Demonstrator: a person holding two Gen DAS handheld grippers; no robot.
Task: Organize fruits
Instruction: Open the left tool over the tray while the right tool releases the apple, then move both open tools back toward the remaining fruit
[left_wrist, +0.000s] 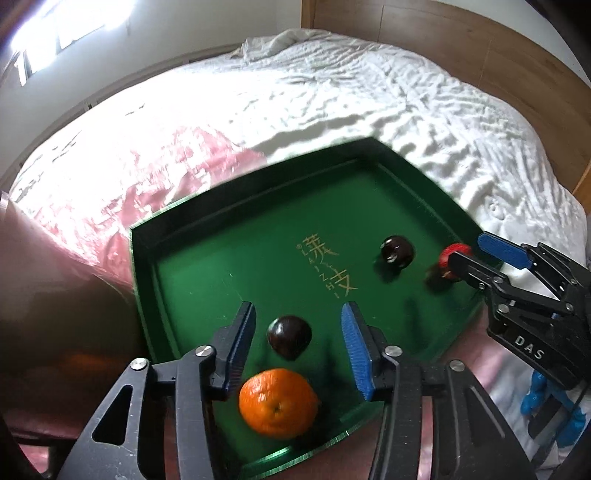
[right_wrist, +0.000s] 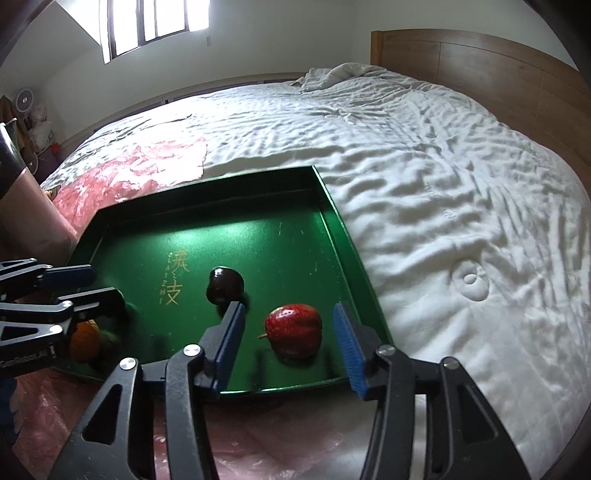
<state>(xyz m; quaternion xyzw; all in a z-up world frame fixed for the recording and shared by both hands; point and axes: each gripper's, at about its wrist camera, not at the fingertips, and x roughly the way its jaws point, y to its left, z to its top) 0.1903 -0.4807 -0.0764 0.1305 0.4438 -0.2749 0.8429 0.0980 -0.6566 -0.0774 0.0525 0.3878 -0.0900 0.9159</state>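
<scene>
Green tray (right_wrist: 343, 236) sits on a white bedspread (right_wrist: 461, 177), its near-left part over pink plastic sheeting (right_wrist: 122, 173). Raised rim all round; far half of the tray floor bare, gold lettering (left_wrist: 330, 264) mid-floor. Left gripper (left_wrist: 297, 343) stands parted, pads touching nothing; a dark round fruit (left_wrist: 289, 336) lies on the floor between the fingers with room either side, and an orange (left_wrist: 277, 402) rests just nearer, close to the tray's near edge. Right gripper (right_wrist: 290, 341) stands wide, pads clear of the red apple (right_wrist: 294, 329) lying between them; its right finger (right_wrist: 349, 350) hangs close to the tray's right wall, so little room on that side. A second dark fruit (right_wrist: 224, 285) sits just beyond the left finger, near centre. Wooden headboard (right_wrist: 480, 62) behind; bedspread right of the tray open.
</scene>
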